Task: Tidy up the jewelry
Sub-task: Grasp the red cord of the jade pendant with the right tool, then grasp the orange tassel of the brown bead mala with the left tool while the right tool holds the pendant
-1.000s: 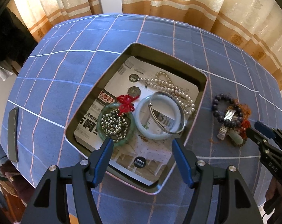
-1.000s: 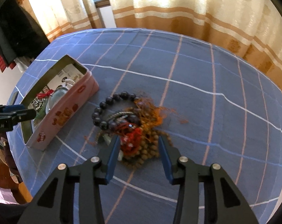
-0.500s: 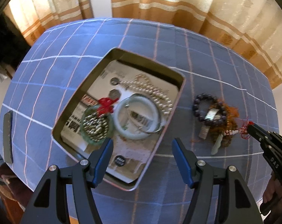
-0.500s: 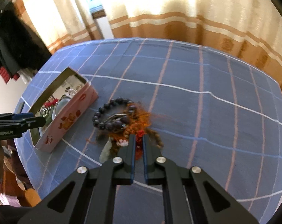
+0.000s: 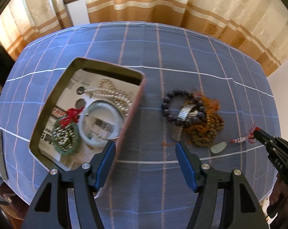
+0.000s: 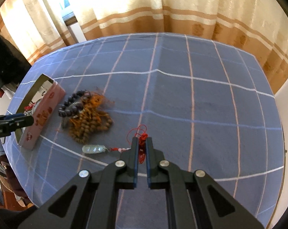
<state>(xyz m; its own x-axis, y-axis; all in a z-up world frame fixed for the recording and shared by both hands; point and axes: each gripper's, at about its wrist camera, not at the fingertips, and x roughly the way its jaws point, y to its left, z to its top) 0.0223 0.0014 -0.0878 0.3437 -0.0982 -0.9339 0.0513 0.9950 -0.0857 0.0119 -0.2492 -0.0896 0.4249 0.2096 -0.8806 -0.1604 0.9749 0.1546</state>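
Clear of heap now, pendant (image 6: 94,149)

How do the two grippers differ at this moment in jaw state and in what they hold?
The left gripper has its jaws wide apart and holds nothing; the right gripper is clamped on the red cord of the jade pendant. The left hangs beside the tin; the right sits farther right, past the bead pile. Both have blue-padded black fingers.

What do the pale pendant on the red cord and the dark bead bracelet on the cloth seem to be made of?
Pendant: probably jade or glass, pale green, translucent, glossy. Red cord, pinched in the right tongs: knotted thread. Dark bead bracelet: polished stone or wood; round purple-black beads with faint shine, uncertain.
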